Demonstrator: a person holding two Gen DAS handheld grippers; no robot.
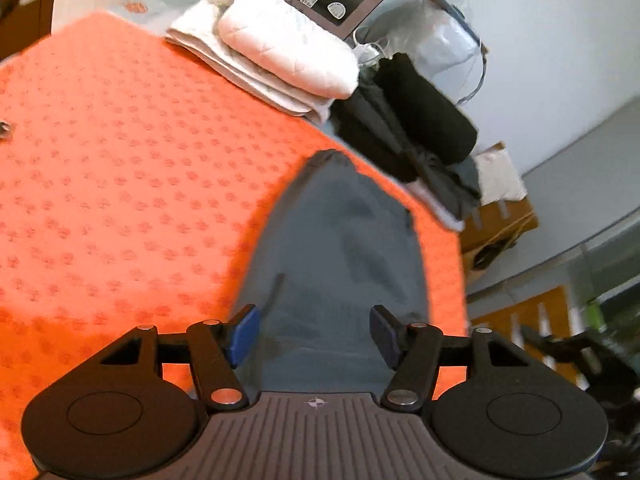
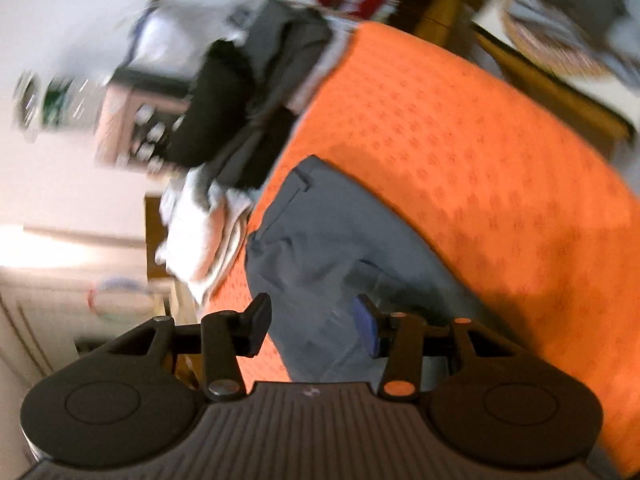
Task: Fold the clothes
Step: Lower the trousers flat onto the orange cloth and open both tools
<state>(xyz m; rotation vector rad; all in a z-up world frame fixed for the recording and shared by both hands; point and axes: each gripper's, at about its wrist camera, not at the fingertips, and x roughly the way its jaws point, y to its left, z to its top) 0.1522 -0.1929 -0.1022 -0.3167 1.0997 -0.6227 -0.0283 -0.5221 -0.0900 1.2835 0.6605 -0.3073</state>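
Note:
A grey-blue garment (image 1: 340, 248) lies flat on the orange patterned cloth (image 1: 120, 168), running away from me toward the far edge. My left gripper (image 1: 314, 336) is open and empty, its blue pads (image 1: 244, 334) spread above the garment's near end. In the right wrist view the same grey-blue garment (image 2: 320, 248) lies on the orange cloth (image 2: 480, 160), its waistband end far from me. My right gripper (image 2: 312, 326) is open and empty above the garment's near part. The right view is blurred.
Folded white quilted cloths (image 1: 280, 48) lie at the far edge of the orange cloth. A pile of folded black and dark grey clothes (image 1: 416, 128) sits to their right, also in the right wrist view (image 2: 248, 92). Cardboard boxes (image 1: 504, 216) stand beyond the edge.

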